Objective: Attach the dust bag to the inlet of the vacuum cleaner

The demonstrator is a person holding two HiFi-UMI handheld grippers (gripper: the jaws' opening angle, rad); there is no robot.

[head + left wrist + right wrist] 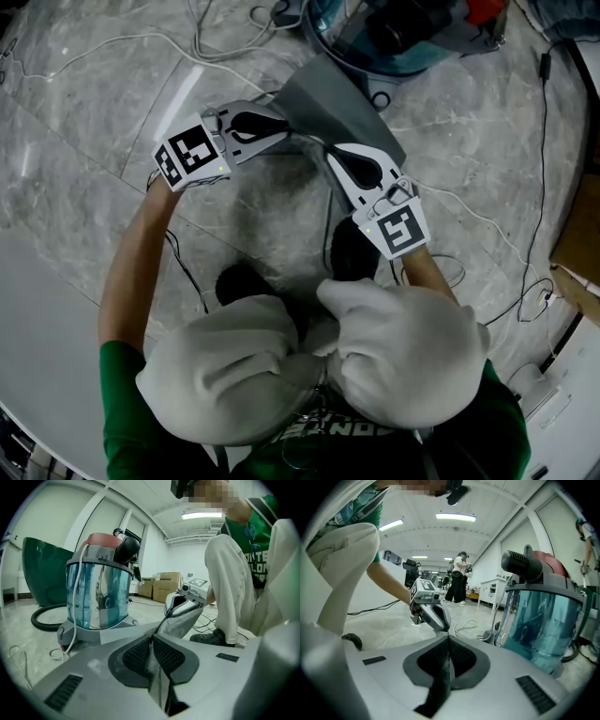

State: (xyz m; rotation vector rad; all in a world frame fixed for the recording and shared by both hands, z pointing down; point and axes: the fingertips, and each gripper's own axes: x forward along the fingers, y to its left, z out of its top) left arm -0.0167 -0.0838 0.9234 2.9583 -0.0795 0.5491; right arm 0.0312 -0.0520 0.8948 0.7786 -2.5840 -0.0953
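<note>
The grey dust bag [330,101] hangs stretched between my two grippers, just in front of the vacuum cleaner [394,33]. My left gripper [287,135] is shut on one edge of it, and grey cloth shows pinched between its pads [153,654]. My right gripper [330,152] is shut on the other edge, with a dark fold of the bag [444,670] clamped between its jaws. The vacuum cleaner [98,595] has a clear blue tank [541,613] and a red top. Each gripper view shows the other gripper [183,603] [430,607] close by. The inlet is hidden.
White and black cables [487,234] trail across the marble floor. A black hose [44,617] curls beside the vacuum, with a green tub [42,569] behind it. Cardboard boxes [164,585] stand far back. People [458,577] stand in the distance. My knees [309,366] fill the lower head view.
</note>
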